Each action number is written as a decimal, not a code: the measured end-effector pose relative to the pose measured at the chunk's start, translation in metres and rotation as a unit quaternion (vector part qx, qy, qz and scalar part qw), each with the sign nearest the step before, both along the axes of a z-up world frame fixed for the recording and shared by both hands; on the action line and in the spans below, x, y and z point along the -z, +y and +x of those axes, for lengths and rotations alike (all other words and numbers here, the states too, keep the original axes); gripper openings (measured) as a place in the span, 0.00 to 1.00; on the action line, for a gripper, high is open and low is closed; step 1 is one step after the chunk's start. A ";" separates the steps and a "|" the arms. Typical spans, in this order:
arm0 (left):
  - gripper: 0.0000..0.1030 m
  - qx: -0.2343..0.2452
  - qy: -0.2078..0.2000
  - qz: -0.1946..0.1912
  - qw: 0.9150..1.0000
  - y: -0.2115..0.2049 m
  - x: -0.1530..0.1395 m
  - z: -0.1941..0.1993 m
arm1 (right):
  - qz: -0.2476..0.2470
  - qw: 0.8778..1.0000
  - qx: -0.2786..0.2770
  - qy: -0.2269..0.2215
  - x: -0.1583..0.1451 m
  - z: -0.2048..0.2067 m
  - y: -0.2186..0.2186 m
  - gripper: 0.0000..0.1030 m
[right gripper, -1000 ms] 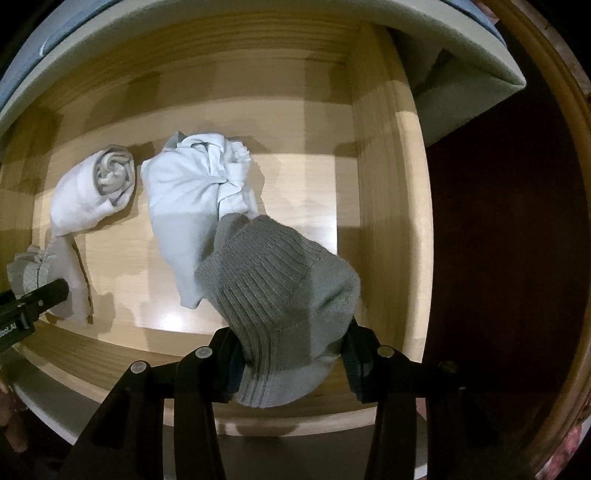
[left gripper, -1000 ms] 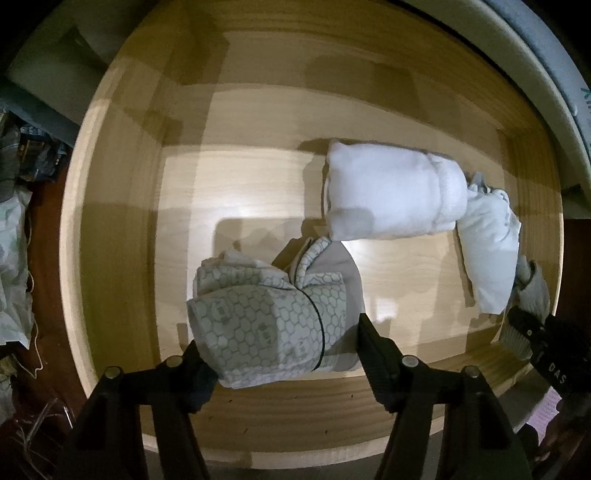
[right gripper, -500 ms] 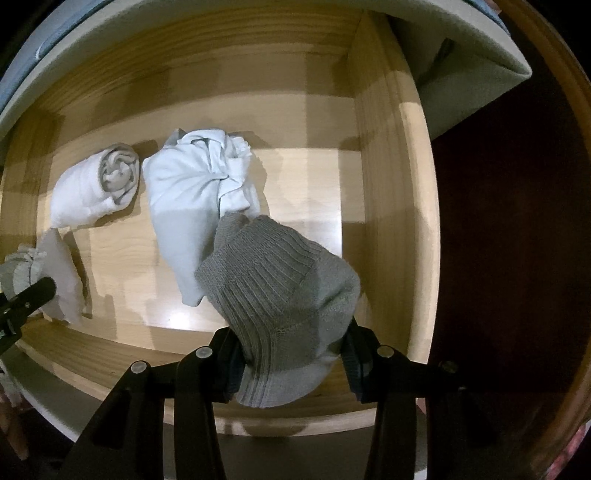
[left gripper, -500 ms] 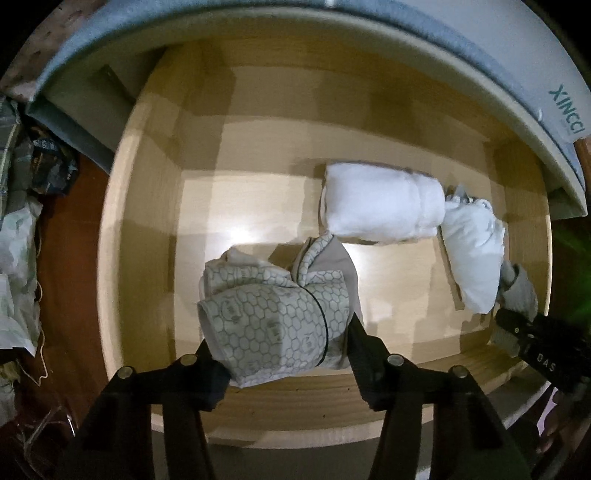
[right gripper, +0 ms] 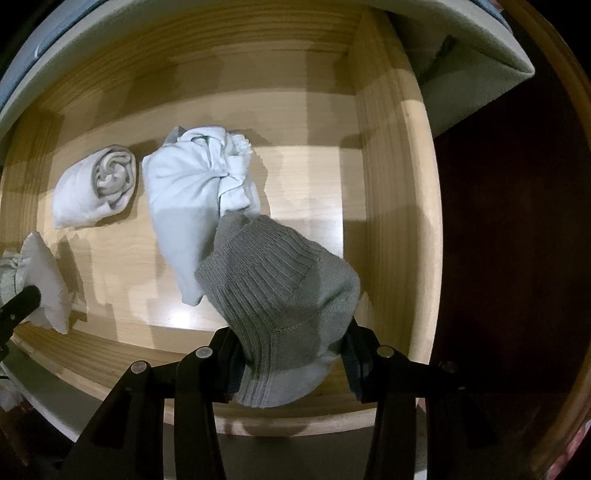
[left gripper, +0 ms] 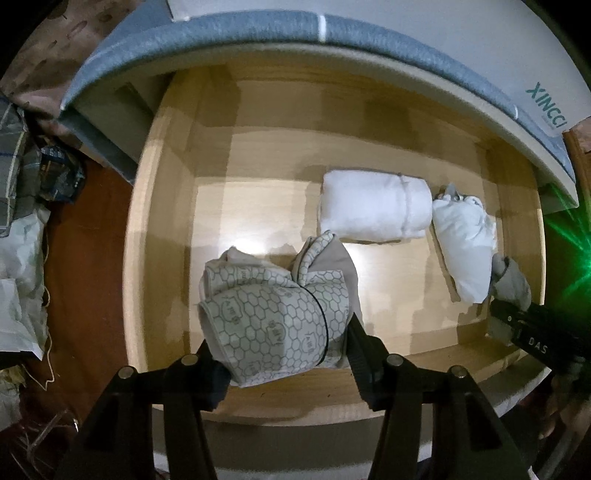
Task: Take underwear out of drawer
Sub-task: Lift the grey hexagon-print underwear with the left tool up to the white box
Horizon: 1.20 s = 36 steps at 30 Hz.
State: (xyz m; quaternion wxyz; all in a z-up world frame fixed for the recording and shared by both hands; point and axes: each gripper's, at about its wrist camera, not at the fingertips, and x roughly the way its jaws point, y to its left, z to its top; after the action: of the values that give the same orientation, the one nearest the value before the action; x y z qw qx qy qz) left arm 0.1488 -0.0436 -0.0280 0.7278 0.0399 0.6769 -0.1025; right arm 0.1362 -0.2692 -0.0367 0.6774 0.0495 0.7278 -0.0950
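Both views look straight down into an open wooden drawer [left gripper: 159,236]. My left gripper [left gripper: 284,354] is shut on folded underwear [left gripper: 273,314], pale with a grey hexagon print, which hangs lifted above the drawer floor. My right gripper [right gripper: 291,365] is shut on a grey ribbed sock bundle [right gripper: 284,299], held over the drawer's right end. The right gripper [left gripper: 532,339] also shows at the right edge of the left wrist view, and the left gripper's finger [right gripper: 18,302] pokes into the right wrist view at far left.
A rolled white cloth [left gripper: 373,206] and a crumpled white garment [left gripper: 465,243] lie on the drawer floor. A mattress edge [left gripper: 332,33] overhangs the drawer's back. Bags and clutter [left gripper: 26,206] sit on the dark floor to the left. The drawer's right wall [right gripper: 391,206] borders dark floor.
The left gripper closed on the hexagon-print underwear and rose with it, so the drawer looks smaller and the mattress edge came into view. The right gripper and its sock stayed put.
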 end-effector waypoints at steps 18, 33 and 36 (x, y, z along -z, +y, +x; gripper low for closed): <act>0.53 0.031 -0.079 -0.013 0.996 -0.007 -0.067 -0.014 | 0.001 1.000 -0.002 0.001 0.000 0.001 0.001 0.40; 0.53 0.037 -0.180 -0.044 0.982 0.005 -0.161 -0.014 | -0.003 1.000 -0.003 0.005 0.000 0.001 0.003 0.40; 0.53 0.036 -0.207 -0.052 0.976 0.008 -0.186 -0.013 | -0.003 1.000 -0.002 0.004 0.001 0.001 0.002 0.40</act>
State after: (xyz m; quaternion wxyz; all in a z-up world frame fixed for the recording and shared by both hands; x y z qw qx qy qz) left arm 0.1362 -0.0355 0.1576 0.8491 0.0470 0.5033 -0.1533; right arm 0.1371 -0.2668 -0.0373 0.6750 0.0462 0.7301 -0.0959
